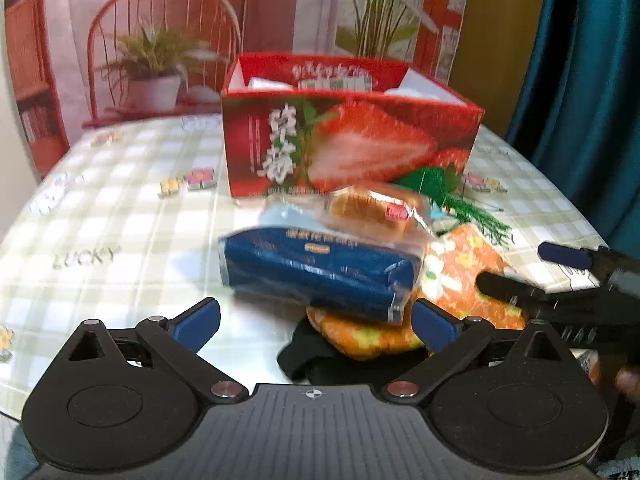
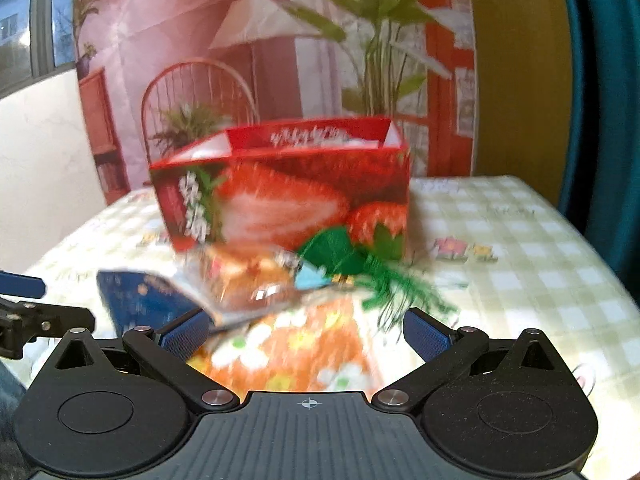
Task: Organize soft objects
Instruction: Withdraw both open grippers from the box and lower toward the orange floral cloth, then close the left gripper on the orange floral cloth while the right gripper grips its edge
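Soft packages lay heaped on the checked tablecloth (image 1: 120, 208) just in front of the red strawberry box (image 1: 352, 140): a blue-wrapped bread pack (image 1: 320, 276) rested on an orange flowered cloth (image 1: 464, 276), with a clear-wrapped bun (image 1: 372, 208) behind it, a green tassel (image 1: 452, 196) beside the box and something black (image 1: 320, 356) under the pile's near edge. The left gripper (image 1: 316, 326) stood with its jaws wide apart, level with the near end of the bread pack and gripping nothing. The right gripper (image 2: 306, 330) was likewise spread open over the orange flowered cloth, its left pad close to the bread pack's wrapper, though blur hid whether they touched.
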The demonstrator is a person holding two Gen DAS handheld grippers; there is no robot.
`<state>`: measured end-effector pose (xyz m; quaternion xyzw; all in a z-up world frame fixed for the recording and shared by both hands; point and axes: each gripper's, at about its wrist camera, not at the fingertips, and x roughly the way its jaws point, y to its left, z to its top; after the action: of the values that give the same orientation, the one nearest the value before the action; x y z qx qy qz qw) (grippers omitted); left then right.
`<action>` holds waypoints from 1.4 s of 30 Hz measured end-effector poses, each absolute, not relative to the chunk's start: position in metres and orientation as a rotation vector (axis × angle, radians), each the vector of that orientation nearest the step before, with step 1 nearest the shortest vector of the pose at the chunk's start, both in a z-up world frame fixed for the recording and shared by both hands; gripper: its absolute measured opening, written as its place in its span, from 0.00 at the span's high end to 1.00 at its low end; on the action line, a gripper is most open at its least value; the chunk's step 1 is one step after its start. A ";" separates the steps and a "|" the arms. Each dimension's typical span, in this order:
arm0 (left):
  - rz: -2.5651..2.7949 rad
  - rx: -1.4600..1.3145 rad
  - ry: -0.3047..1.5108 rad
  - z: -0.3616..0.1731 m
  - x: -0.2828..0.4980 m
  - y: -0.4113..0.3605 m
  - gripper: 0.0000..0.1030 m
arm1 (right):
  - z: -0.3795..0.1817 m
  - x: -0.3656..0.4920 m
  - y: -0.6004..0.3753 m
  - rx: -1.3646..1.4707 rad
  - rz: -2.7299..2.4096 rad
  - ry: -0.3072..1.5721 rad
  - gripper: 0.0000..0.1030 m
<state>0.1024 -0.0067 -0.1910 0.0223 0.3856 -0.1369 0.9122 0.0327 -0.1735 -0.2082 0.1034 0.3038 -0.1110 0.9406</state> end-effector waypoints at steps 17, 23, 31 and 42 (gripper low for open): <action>-0.301 0.007 0.843 -0.212 0.111 -0.001 0.12 | -0.246 0.045 -0.148 0.071 -0.191 0.780 0.00; -0.321 -0.012 0.857 -0.215 0.112 0.001 0.22 | -0.249 0.048 -0.148 0.069 -0.190 0.799 0.00; -0.357 -0.010 0.857 -0.219 0.115 -0.003 0.44 | -0.251 0.049 -0.148 0.070 -0.189 0.808 0.00; -0.340 -0.016 0.868 -0.222 0.144 -0.008 0.47 | -0.253 0.049 -0.150 0.083 -0.188 0.809 0.00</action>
<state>0.1437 -0.0083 -0.2219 -0.0077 0.4185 -0.1638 0.8933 0.0490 -0.1497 -0.2529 0.0402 0.3929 -0.0911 0.9142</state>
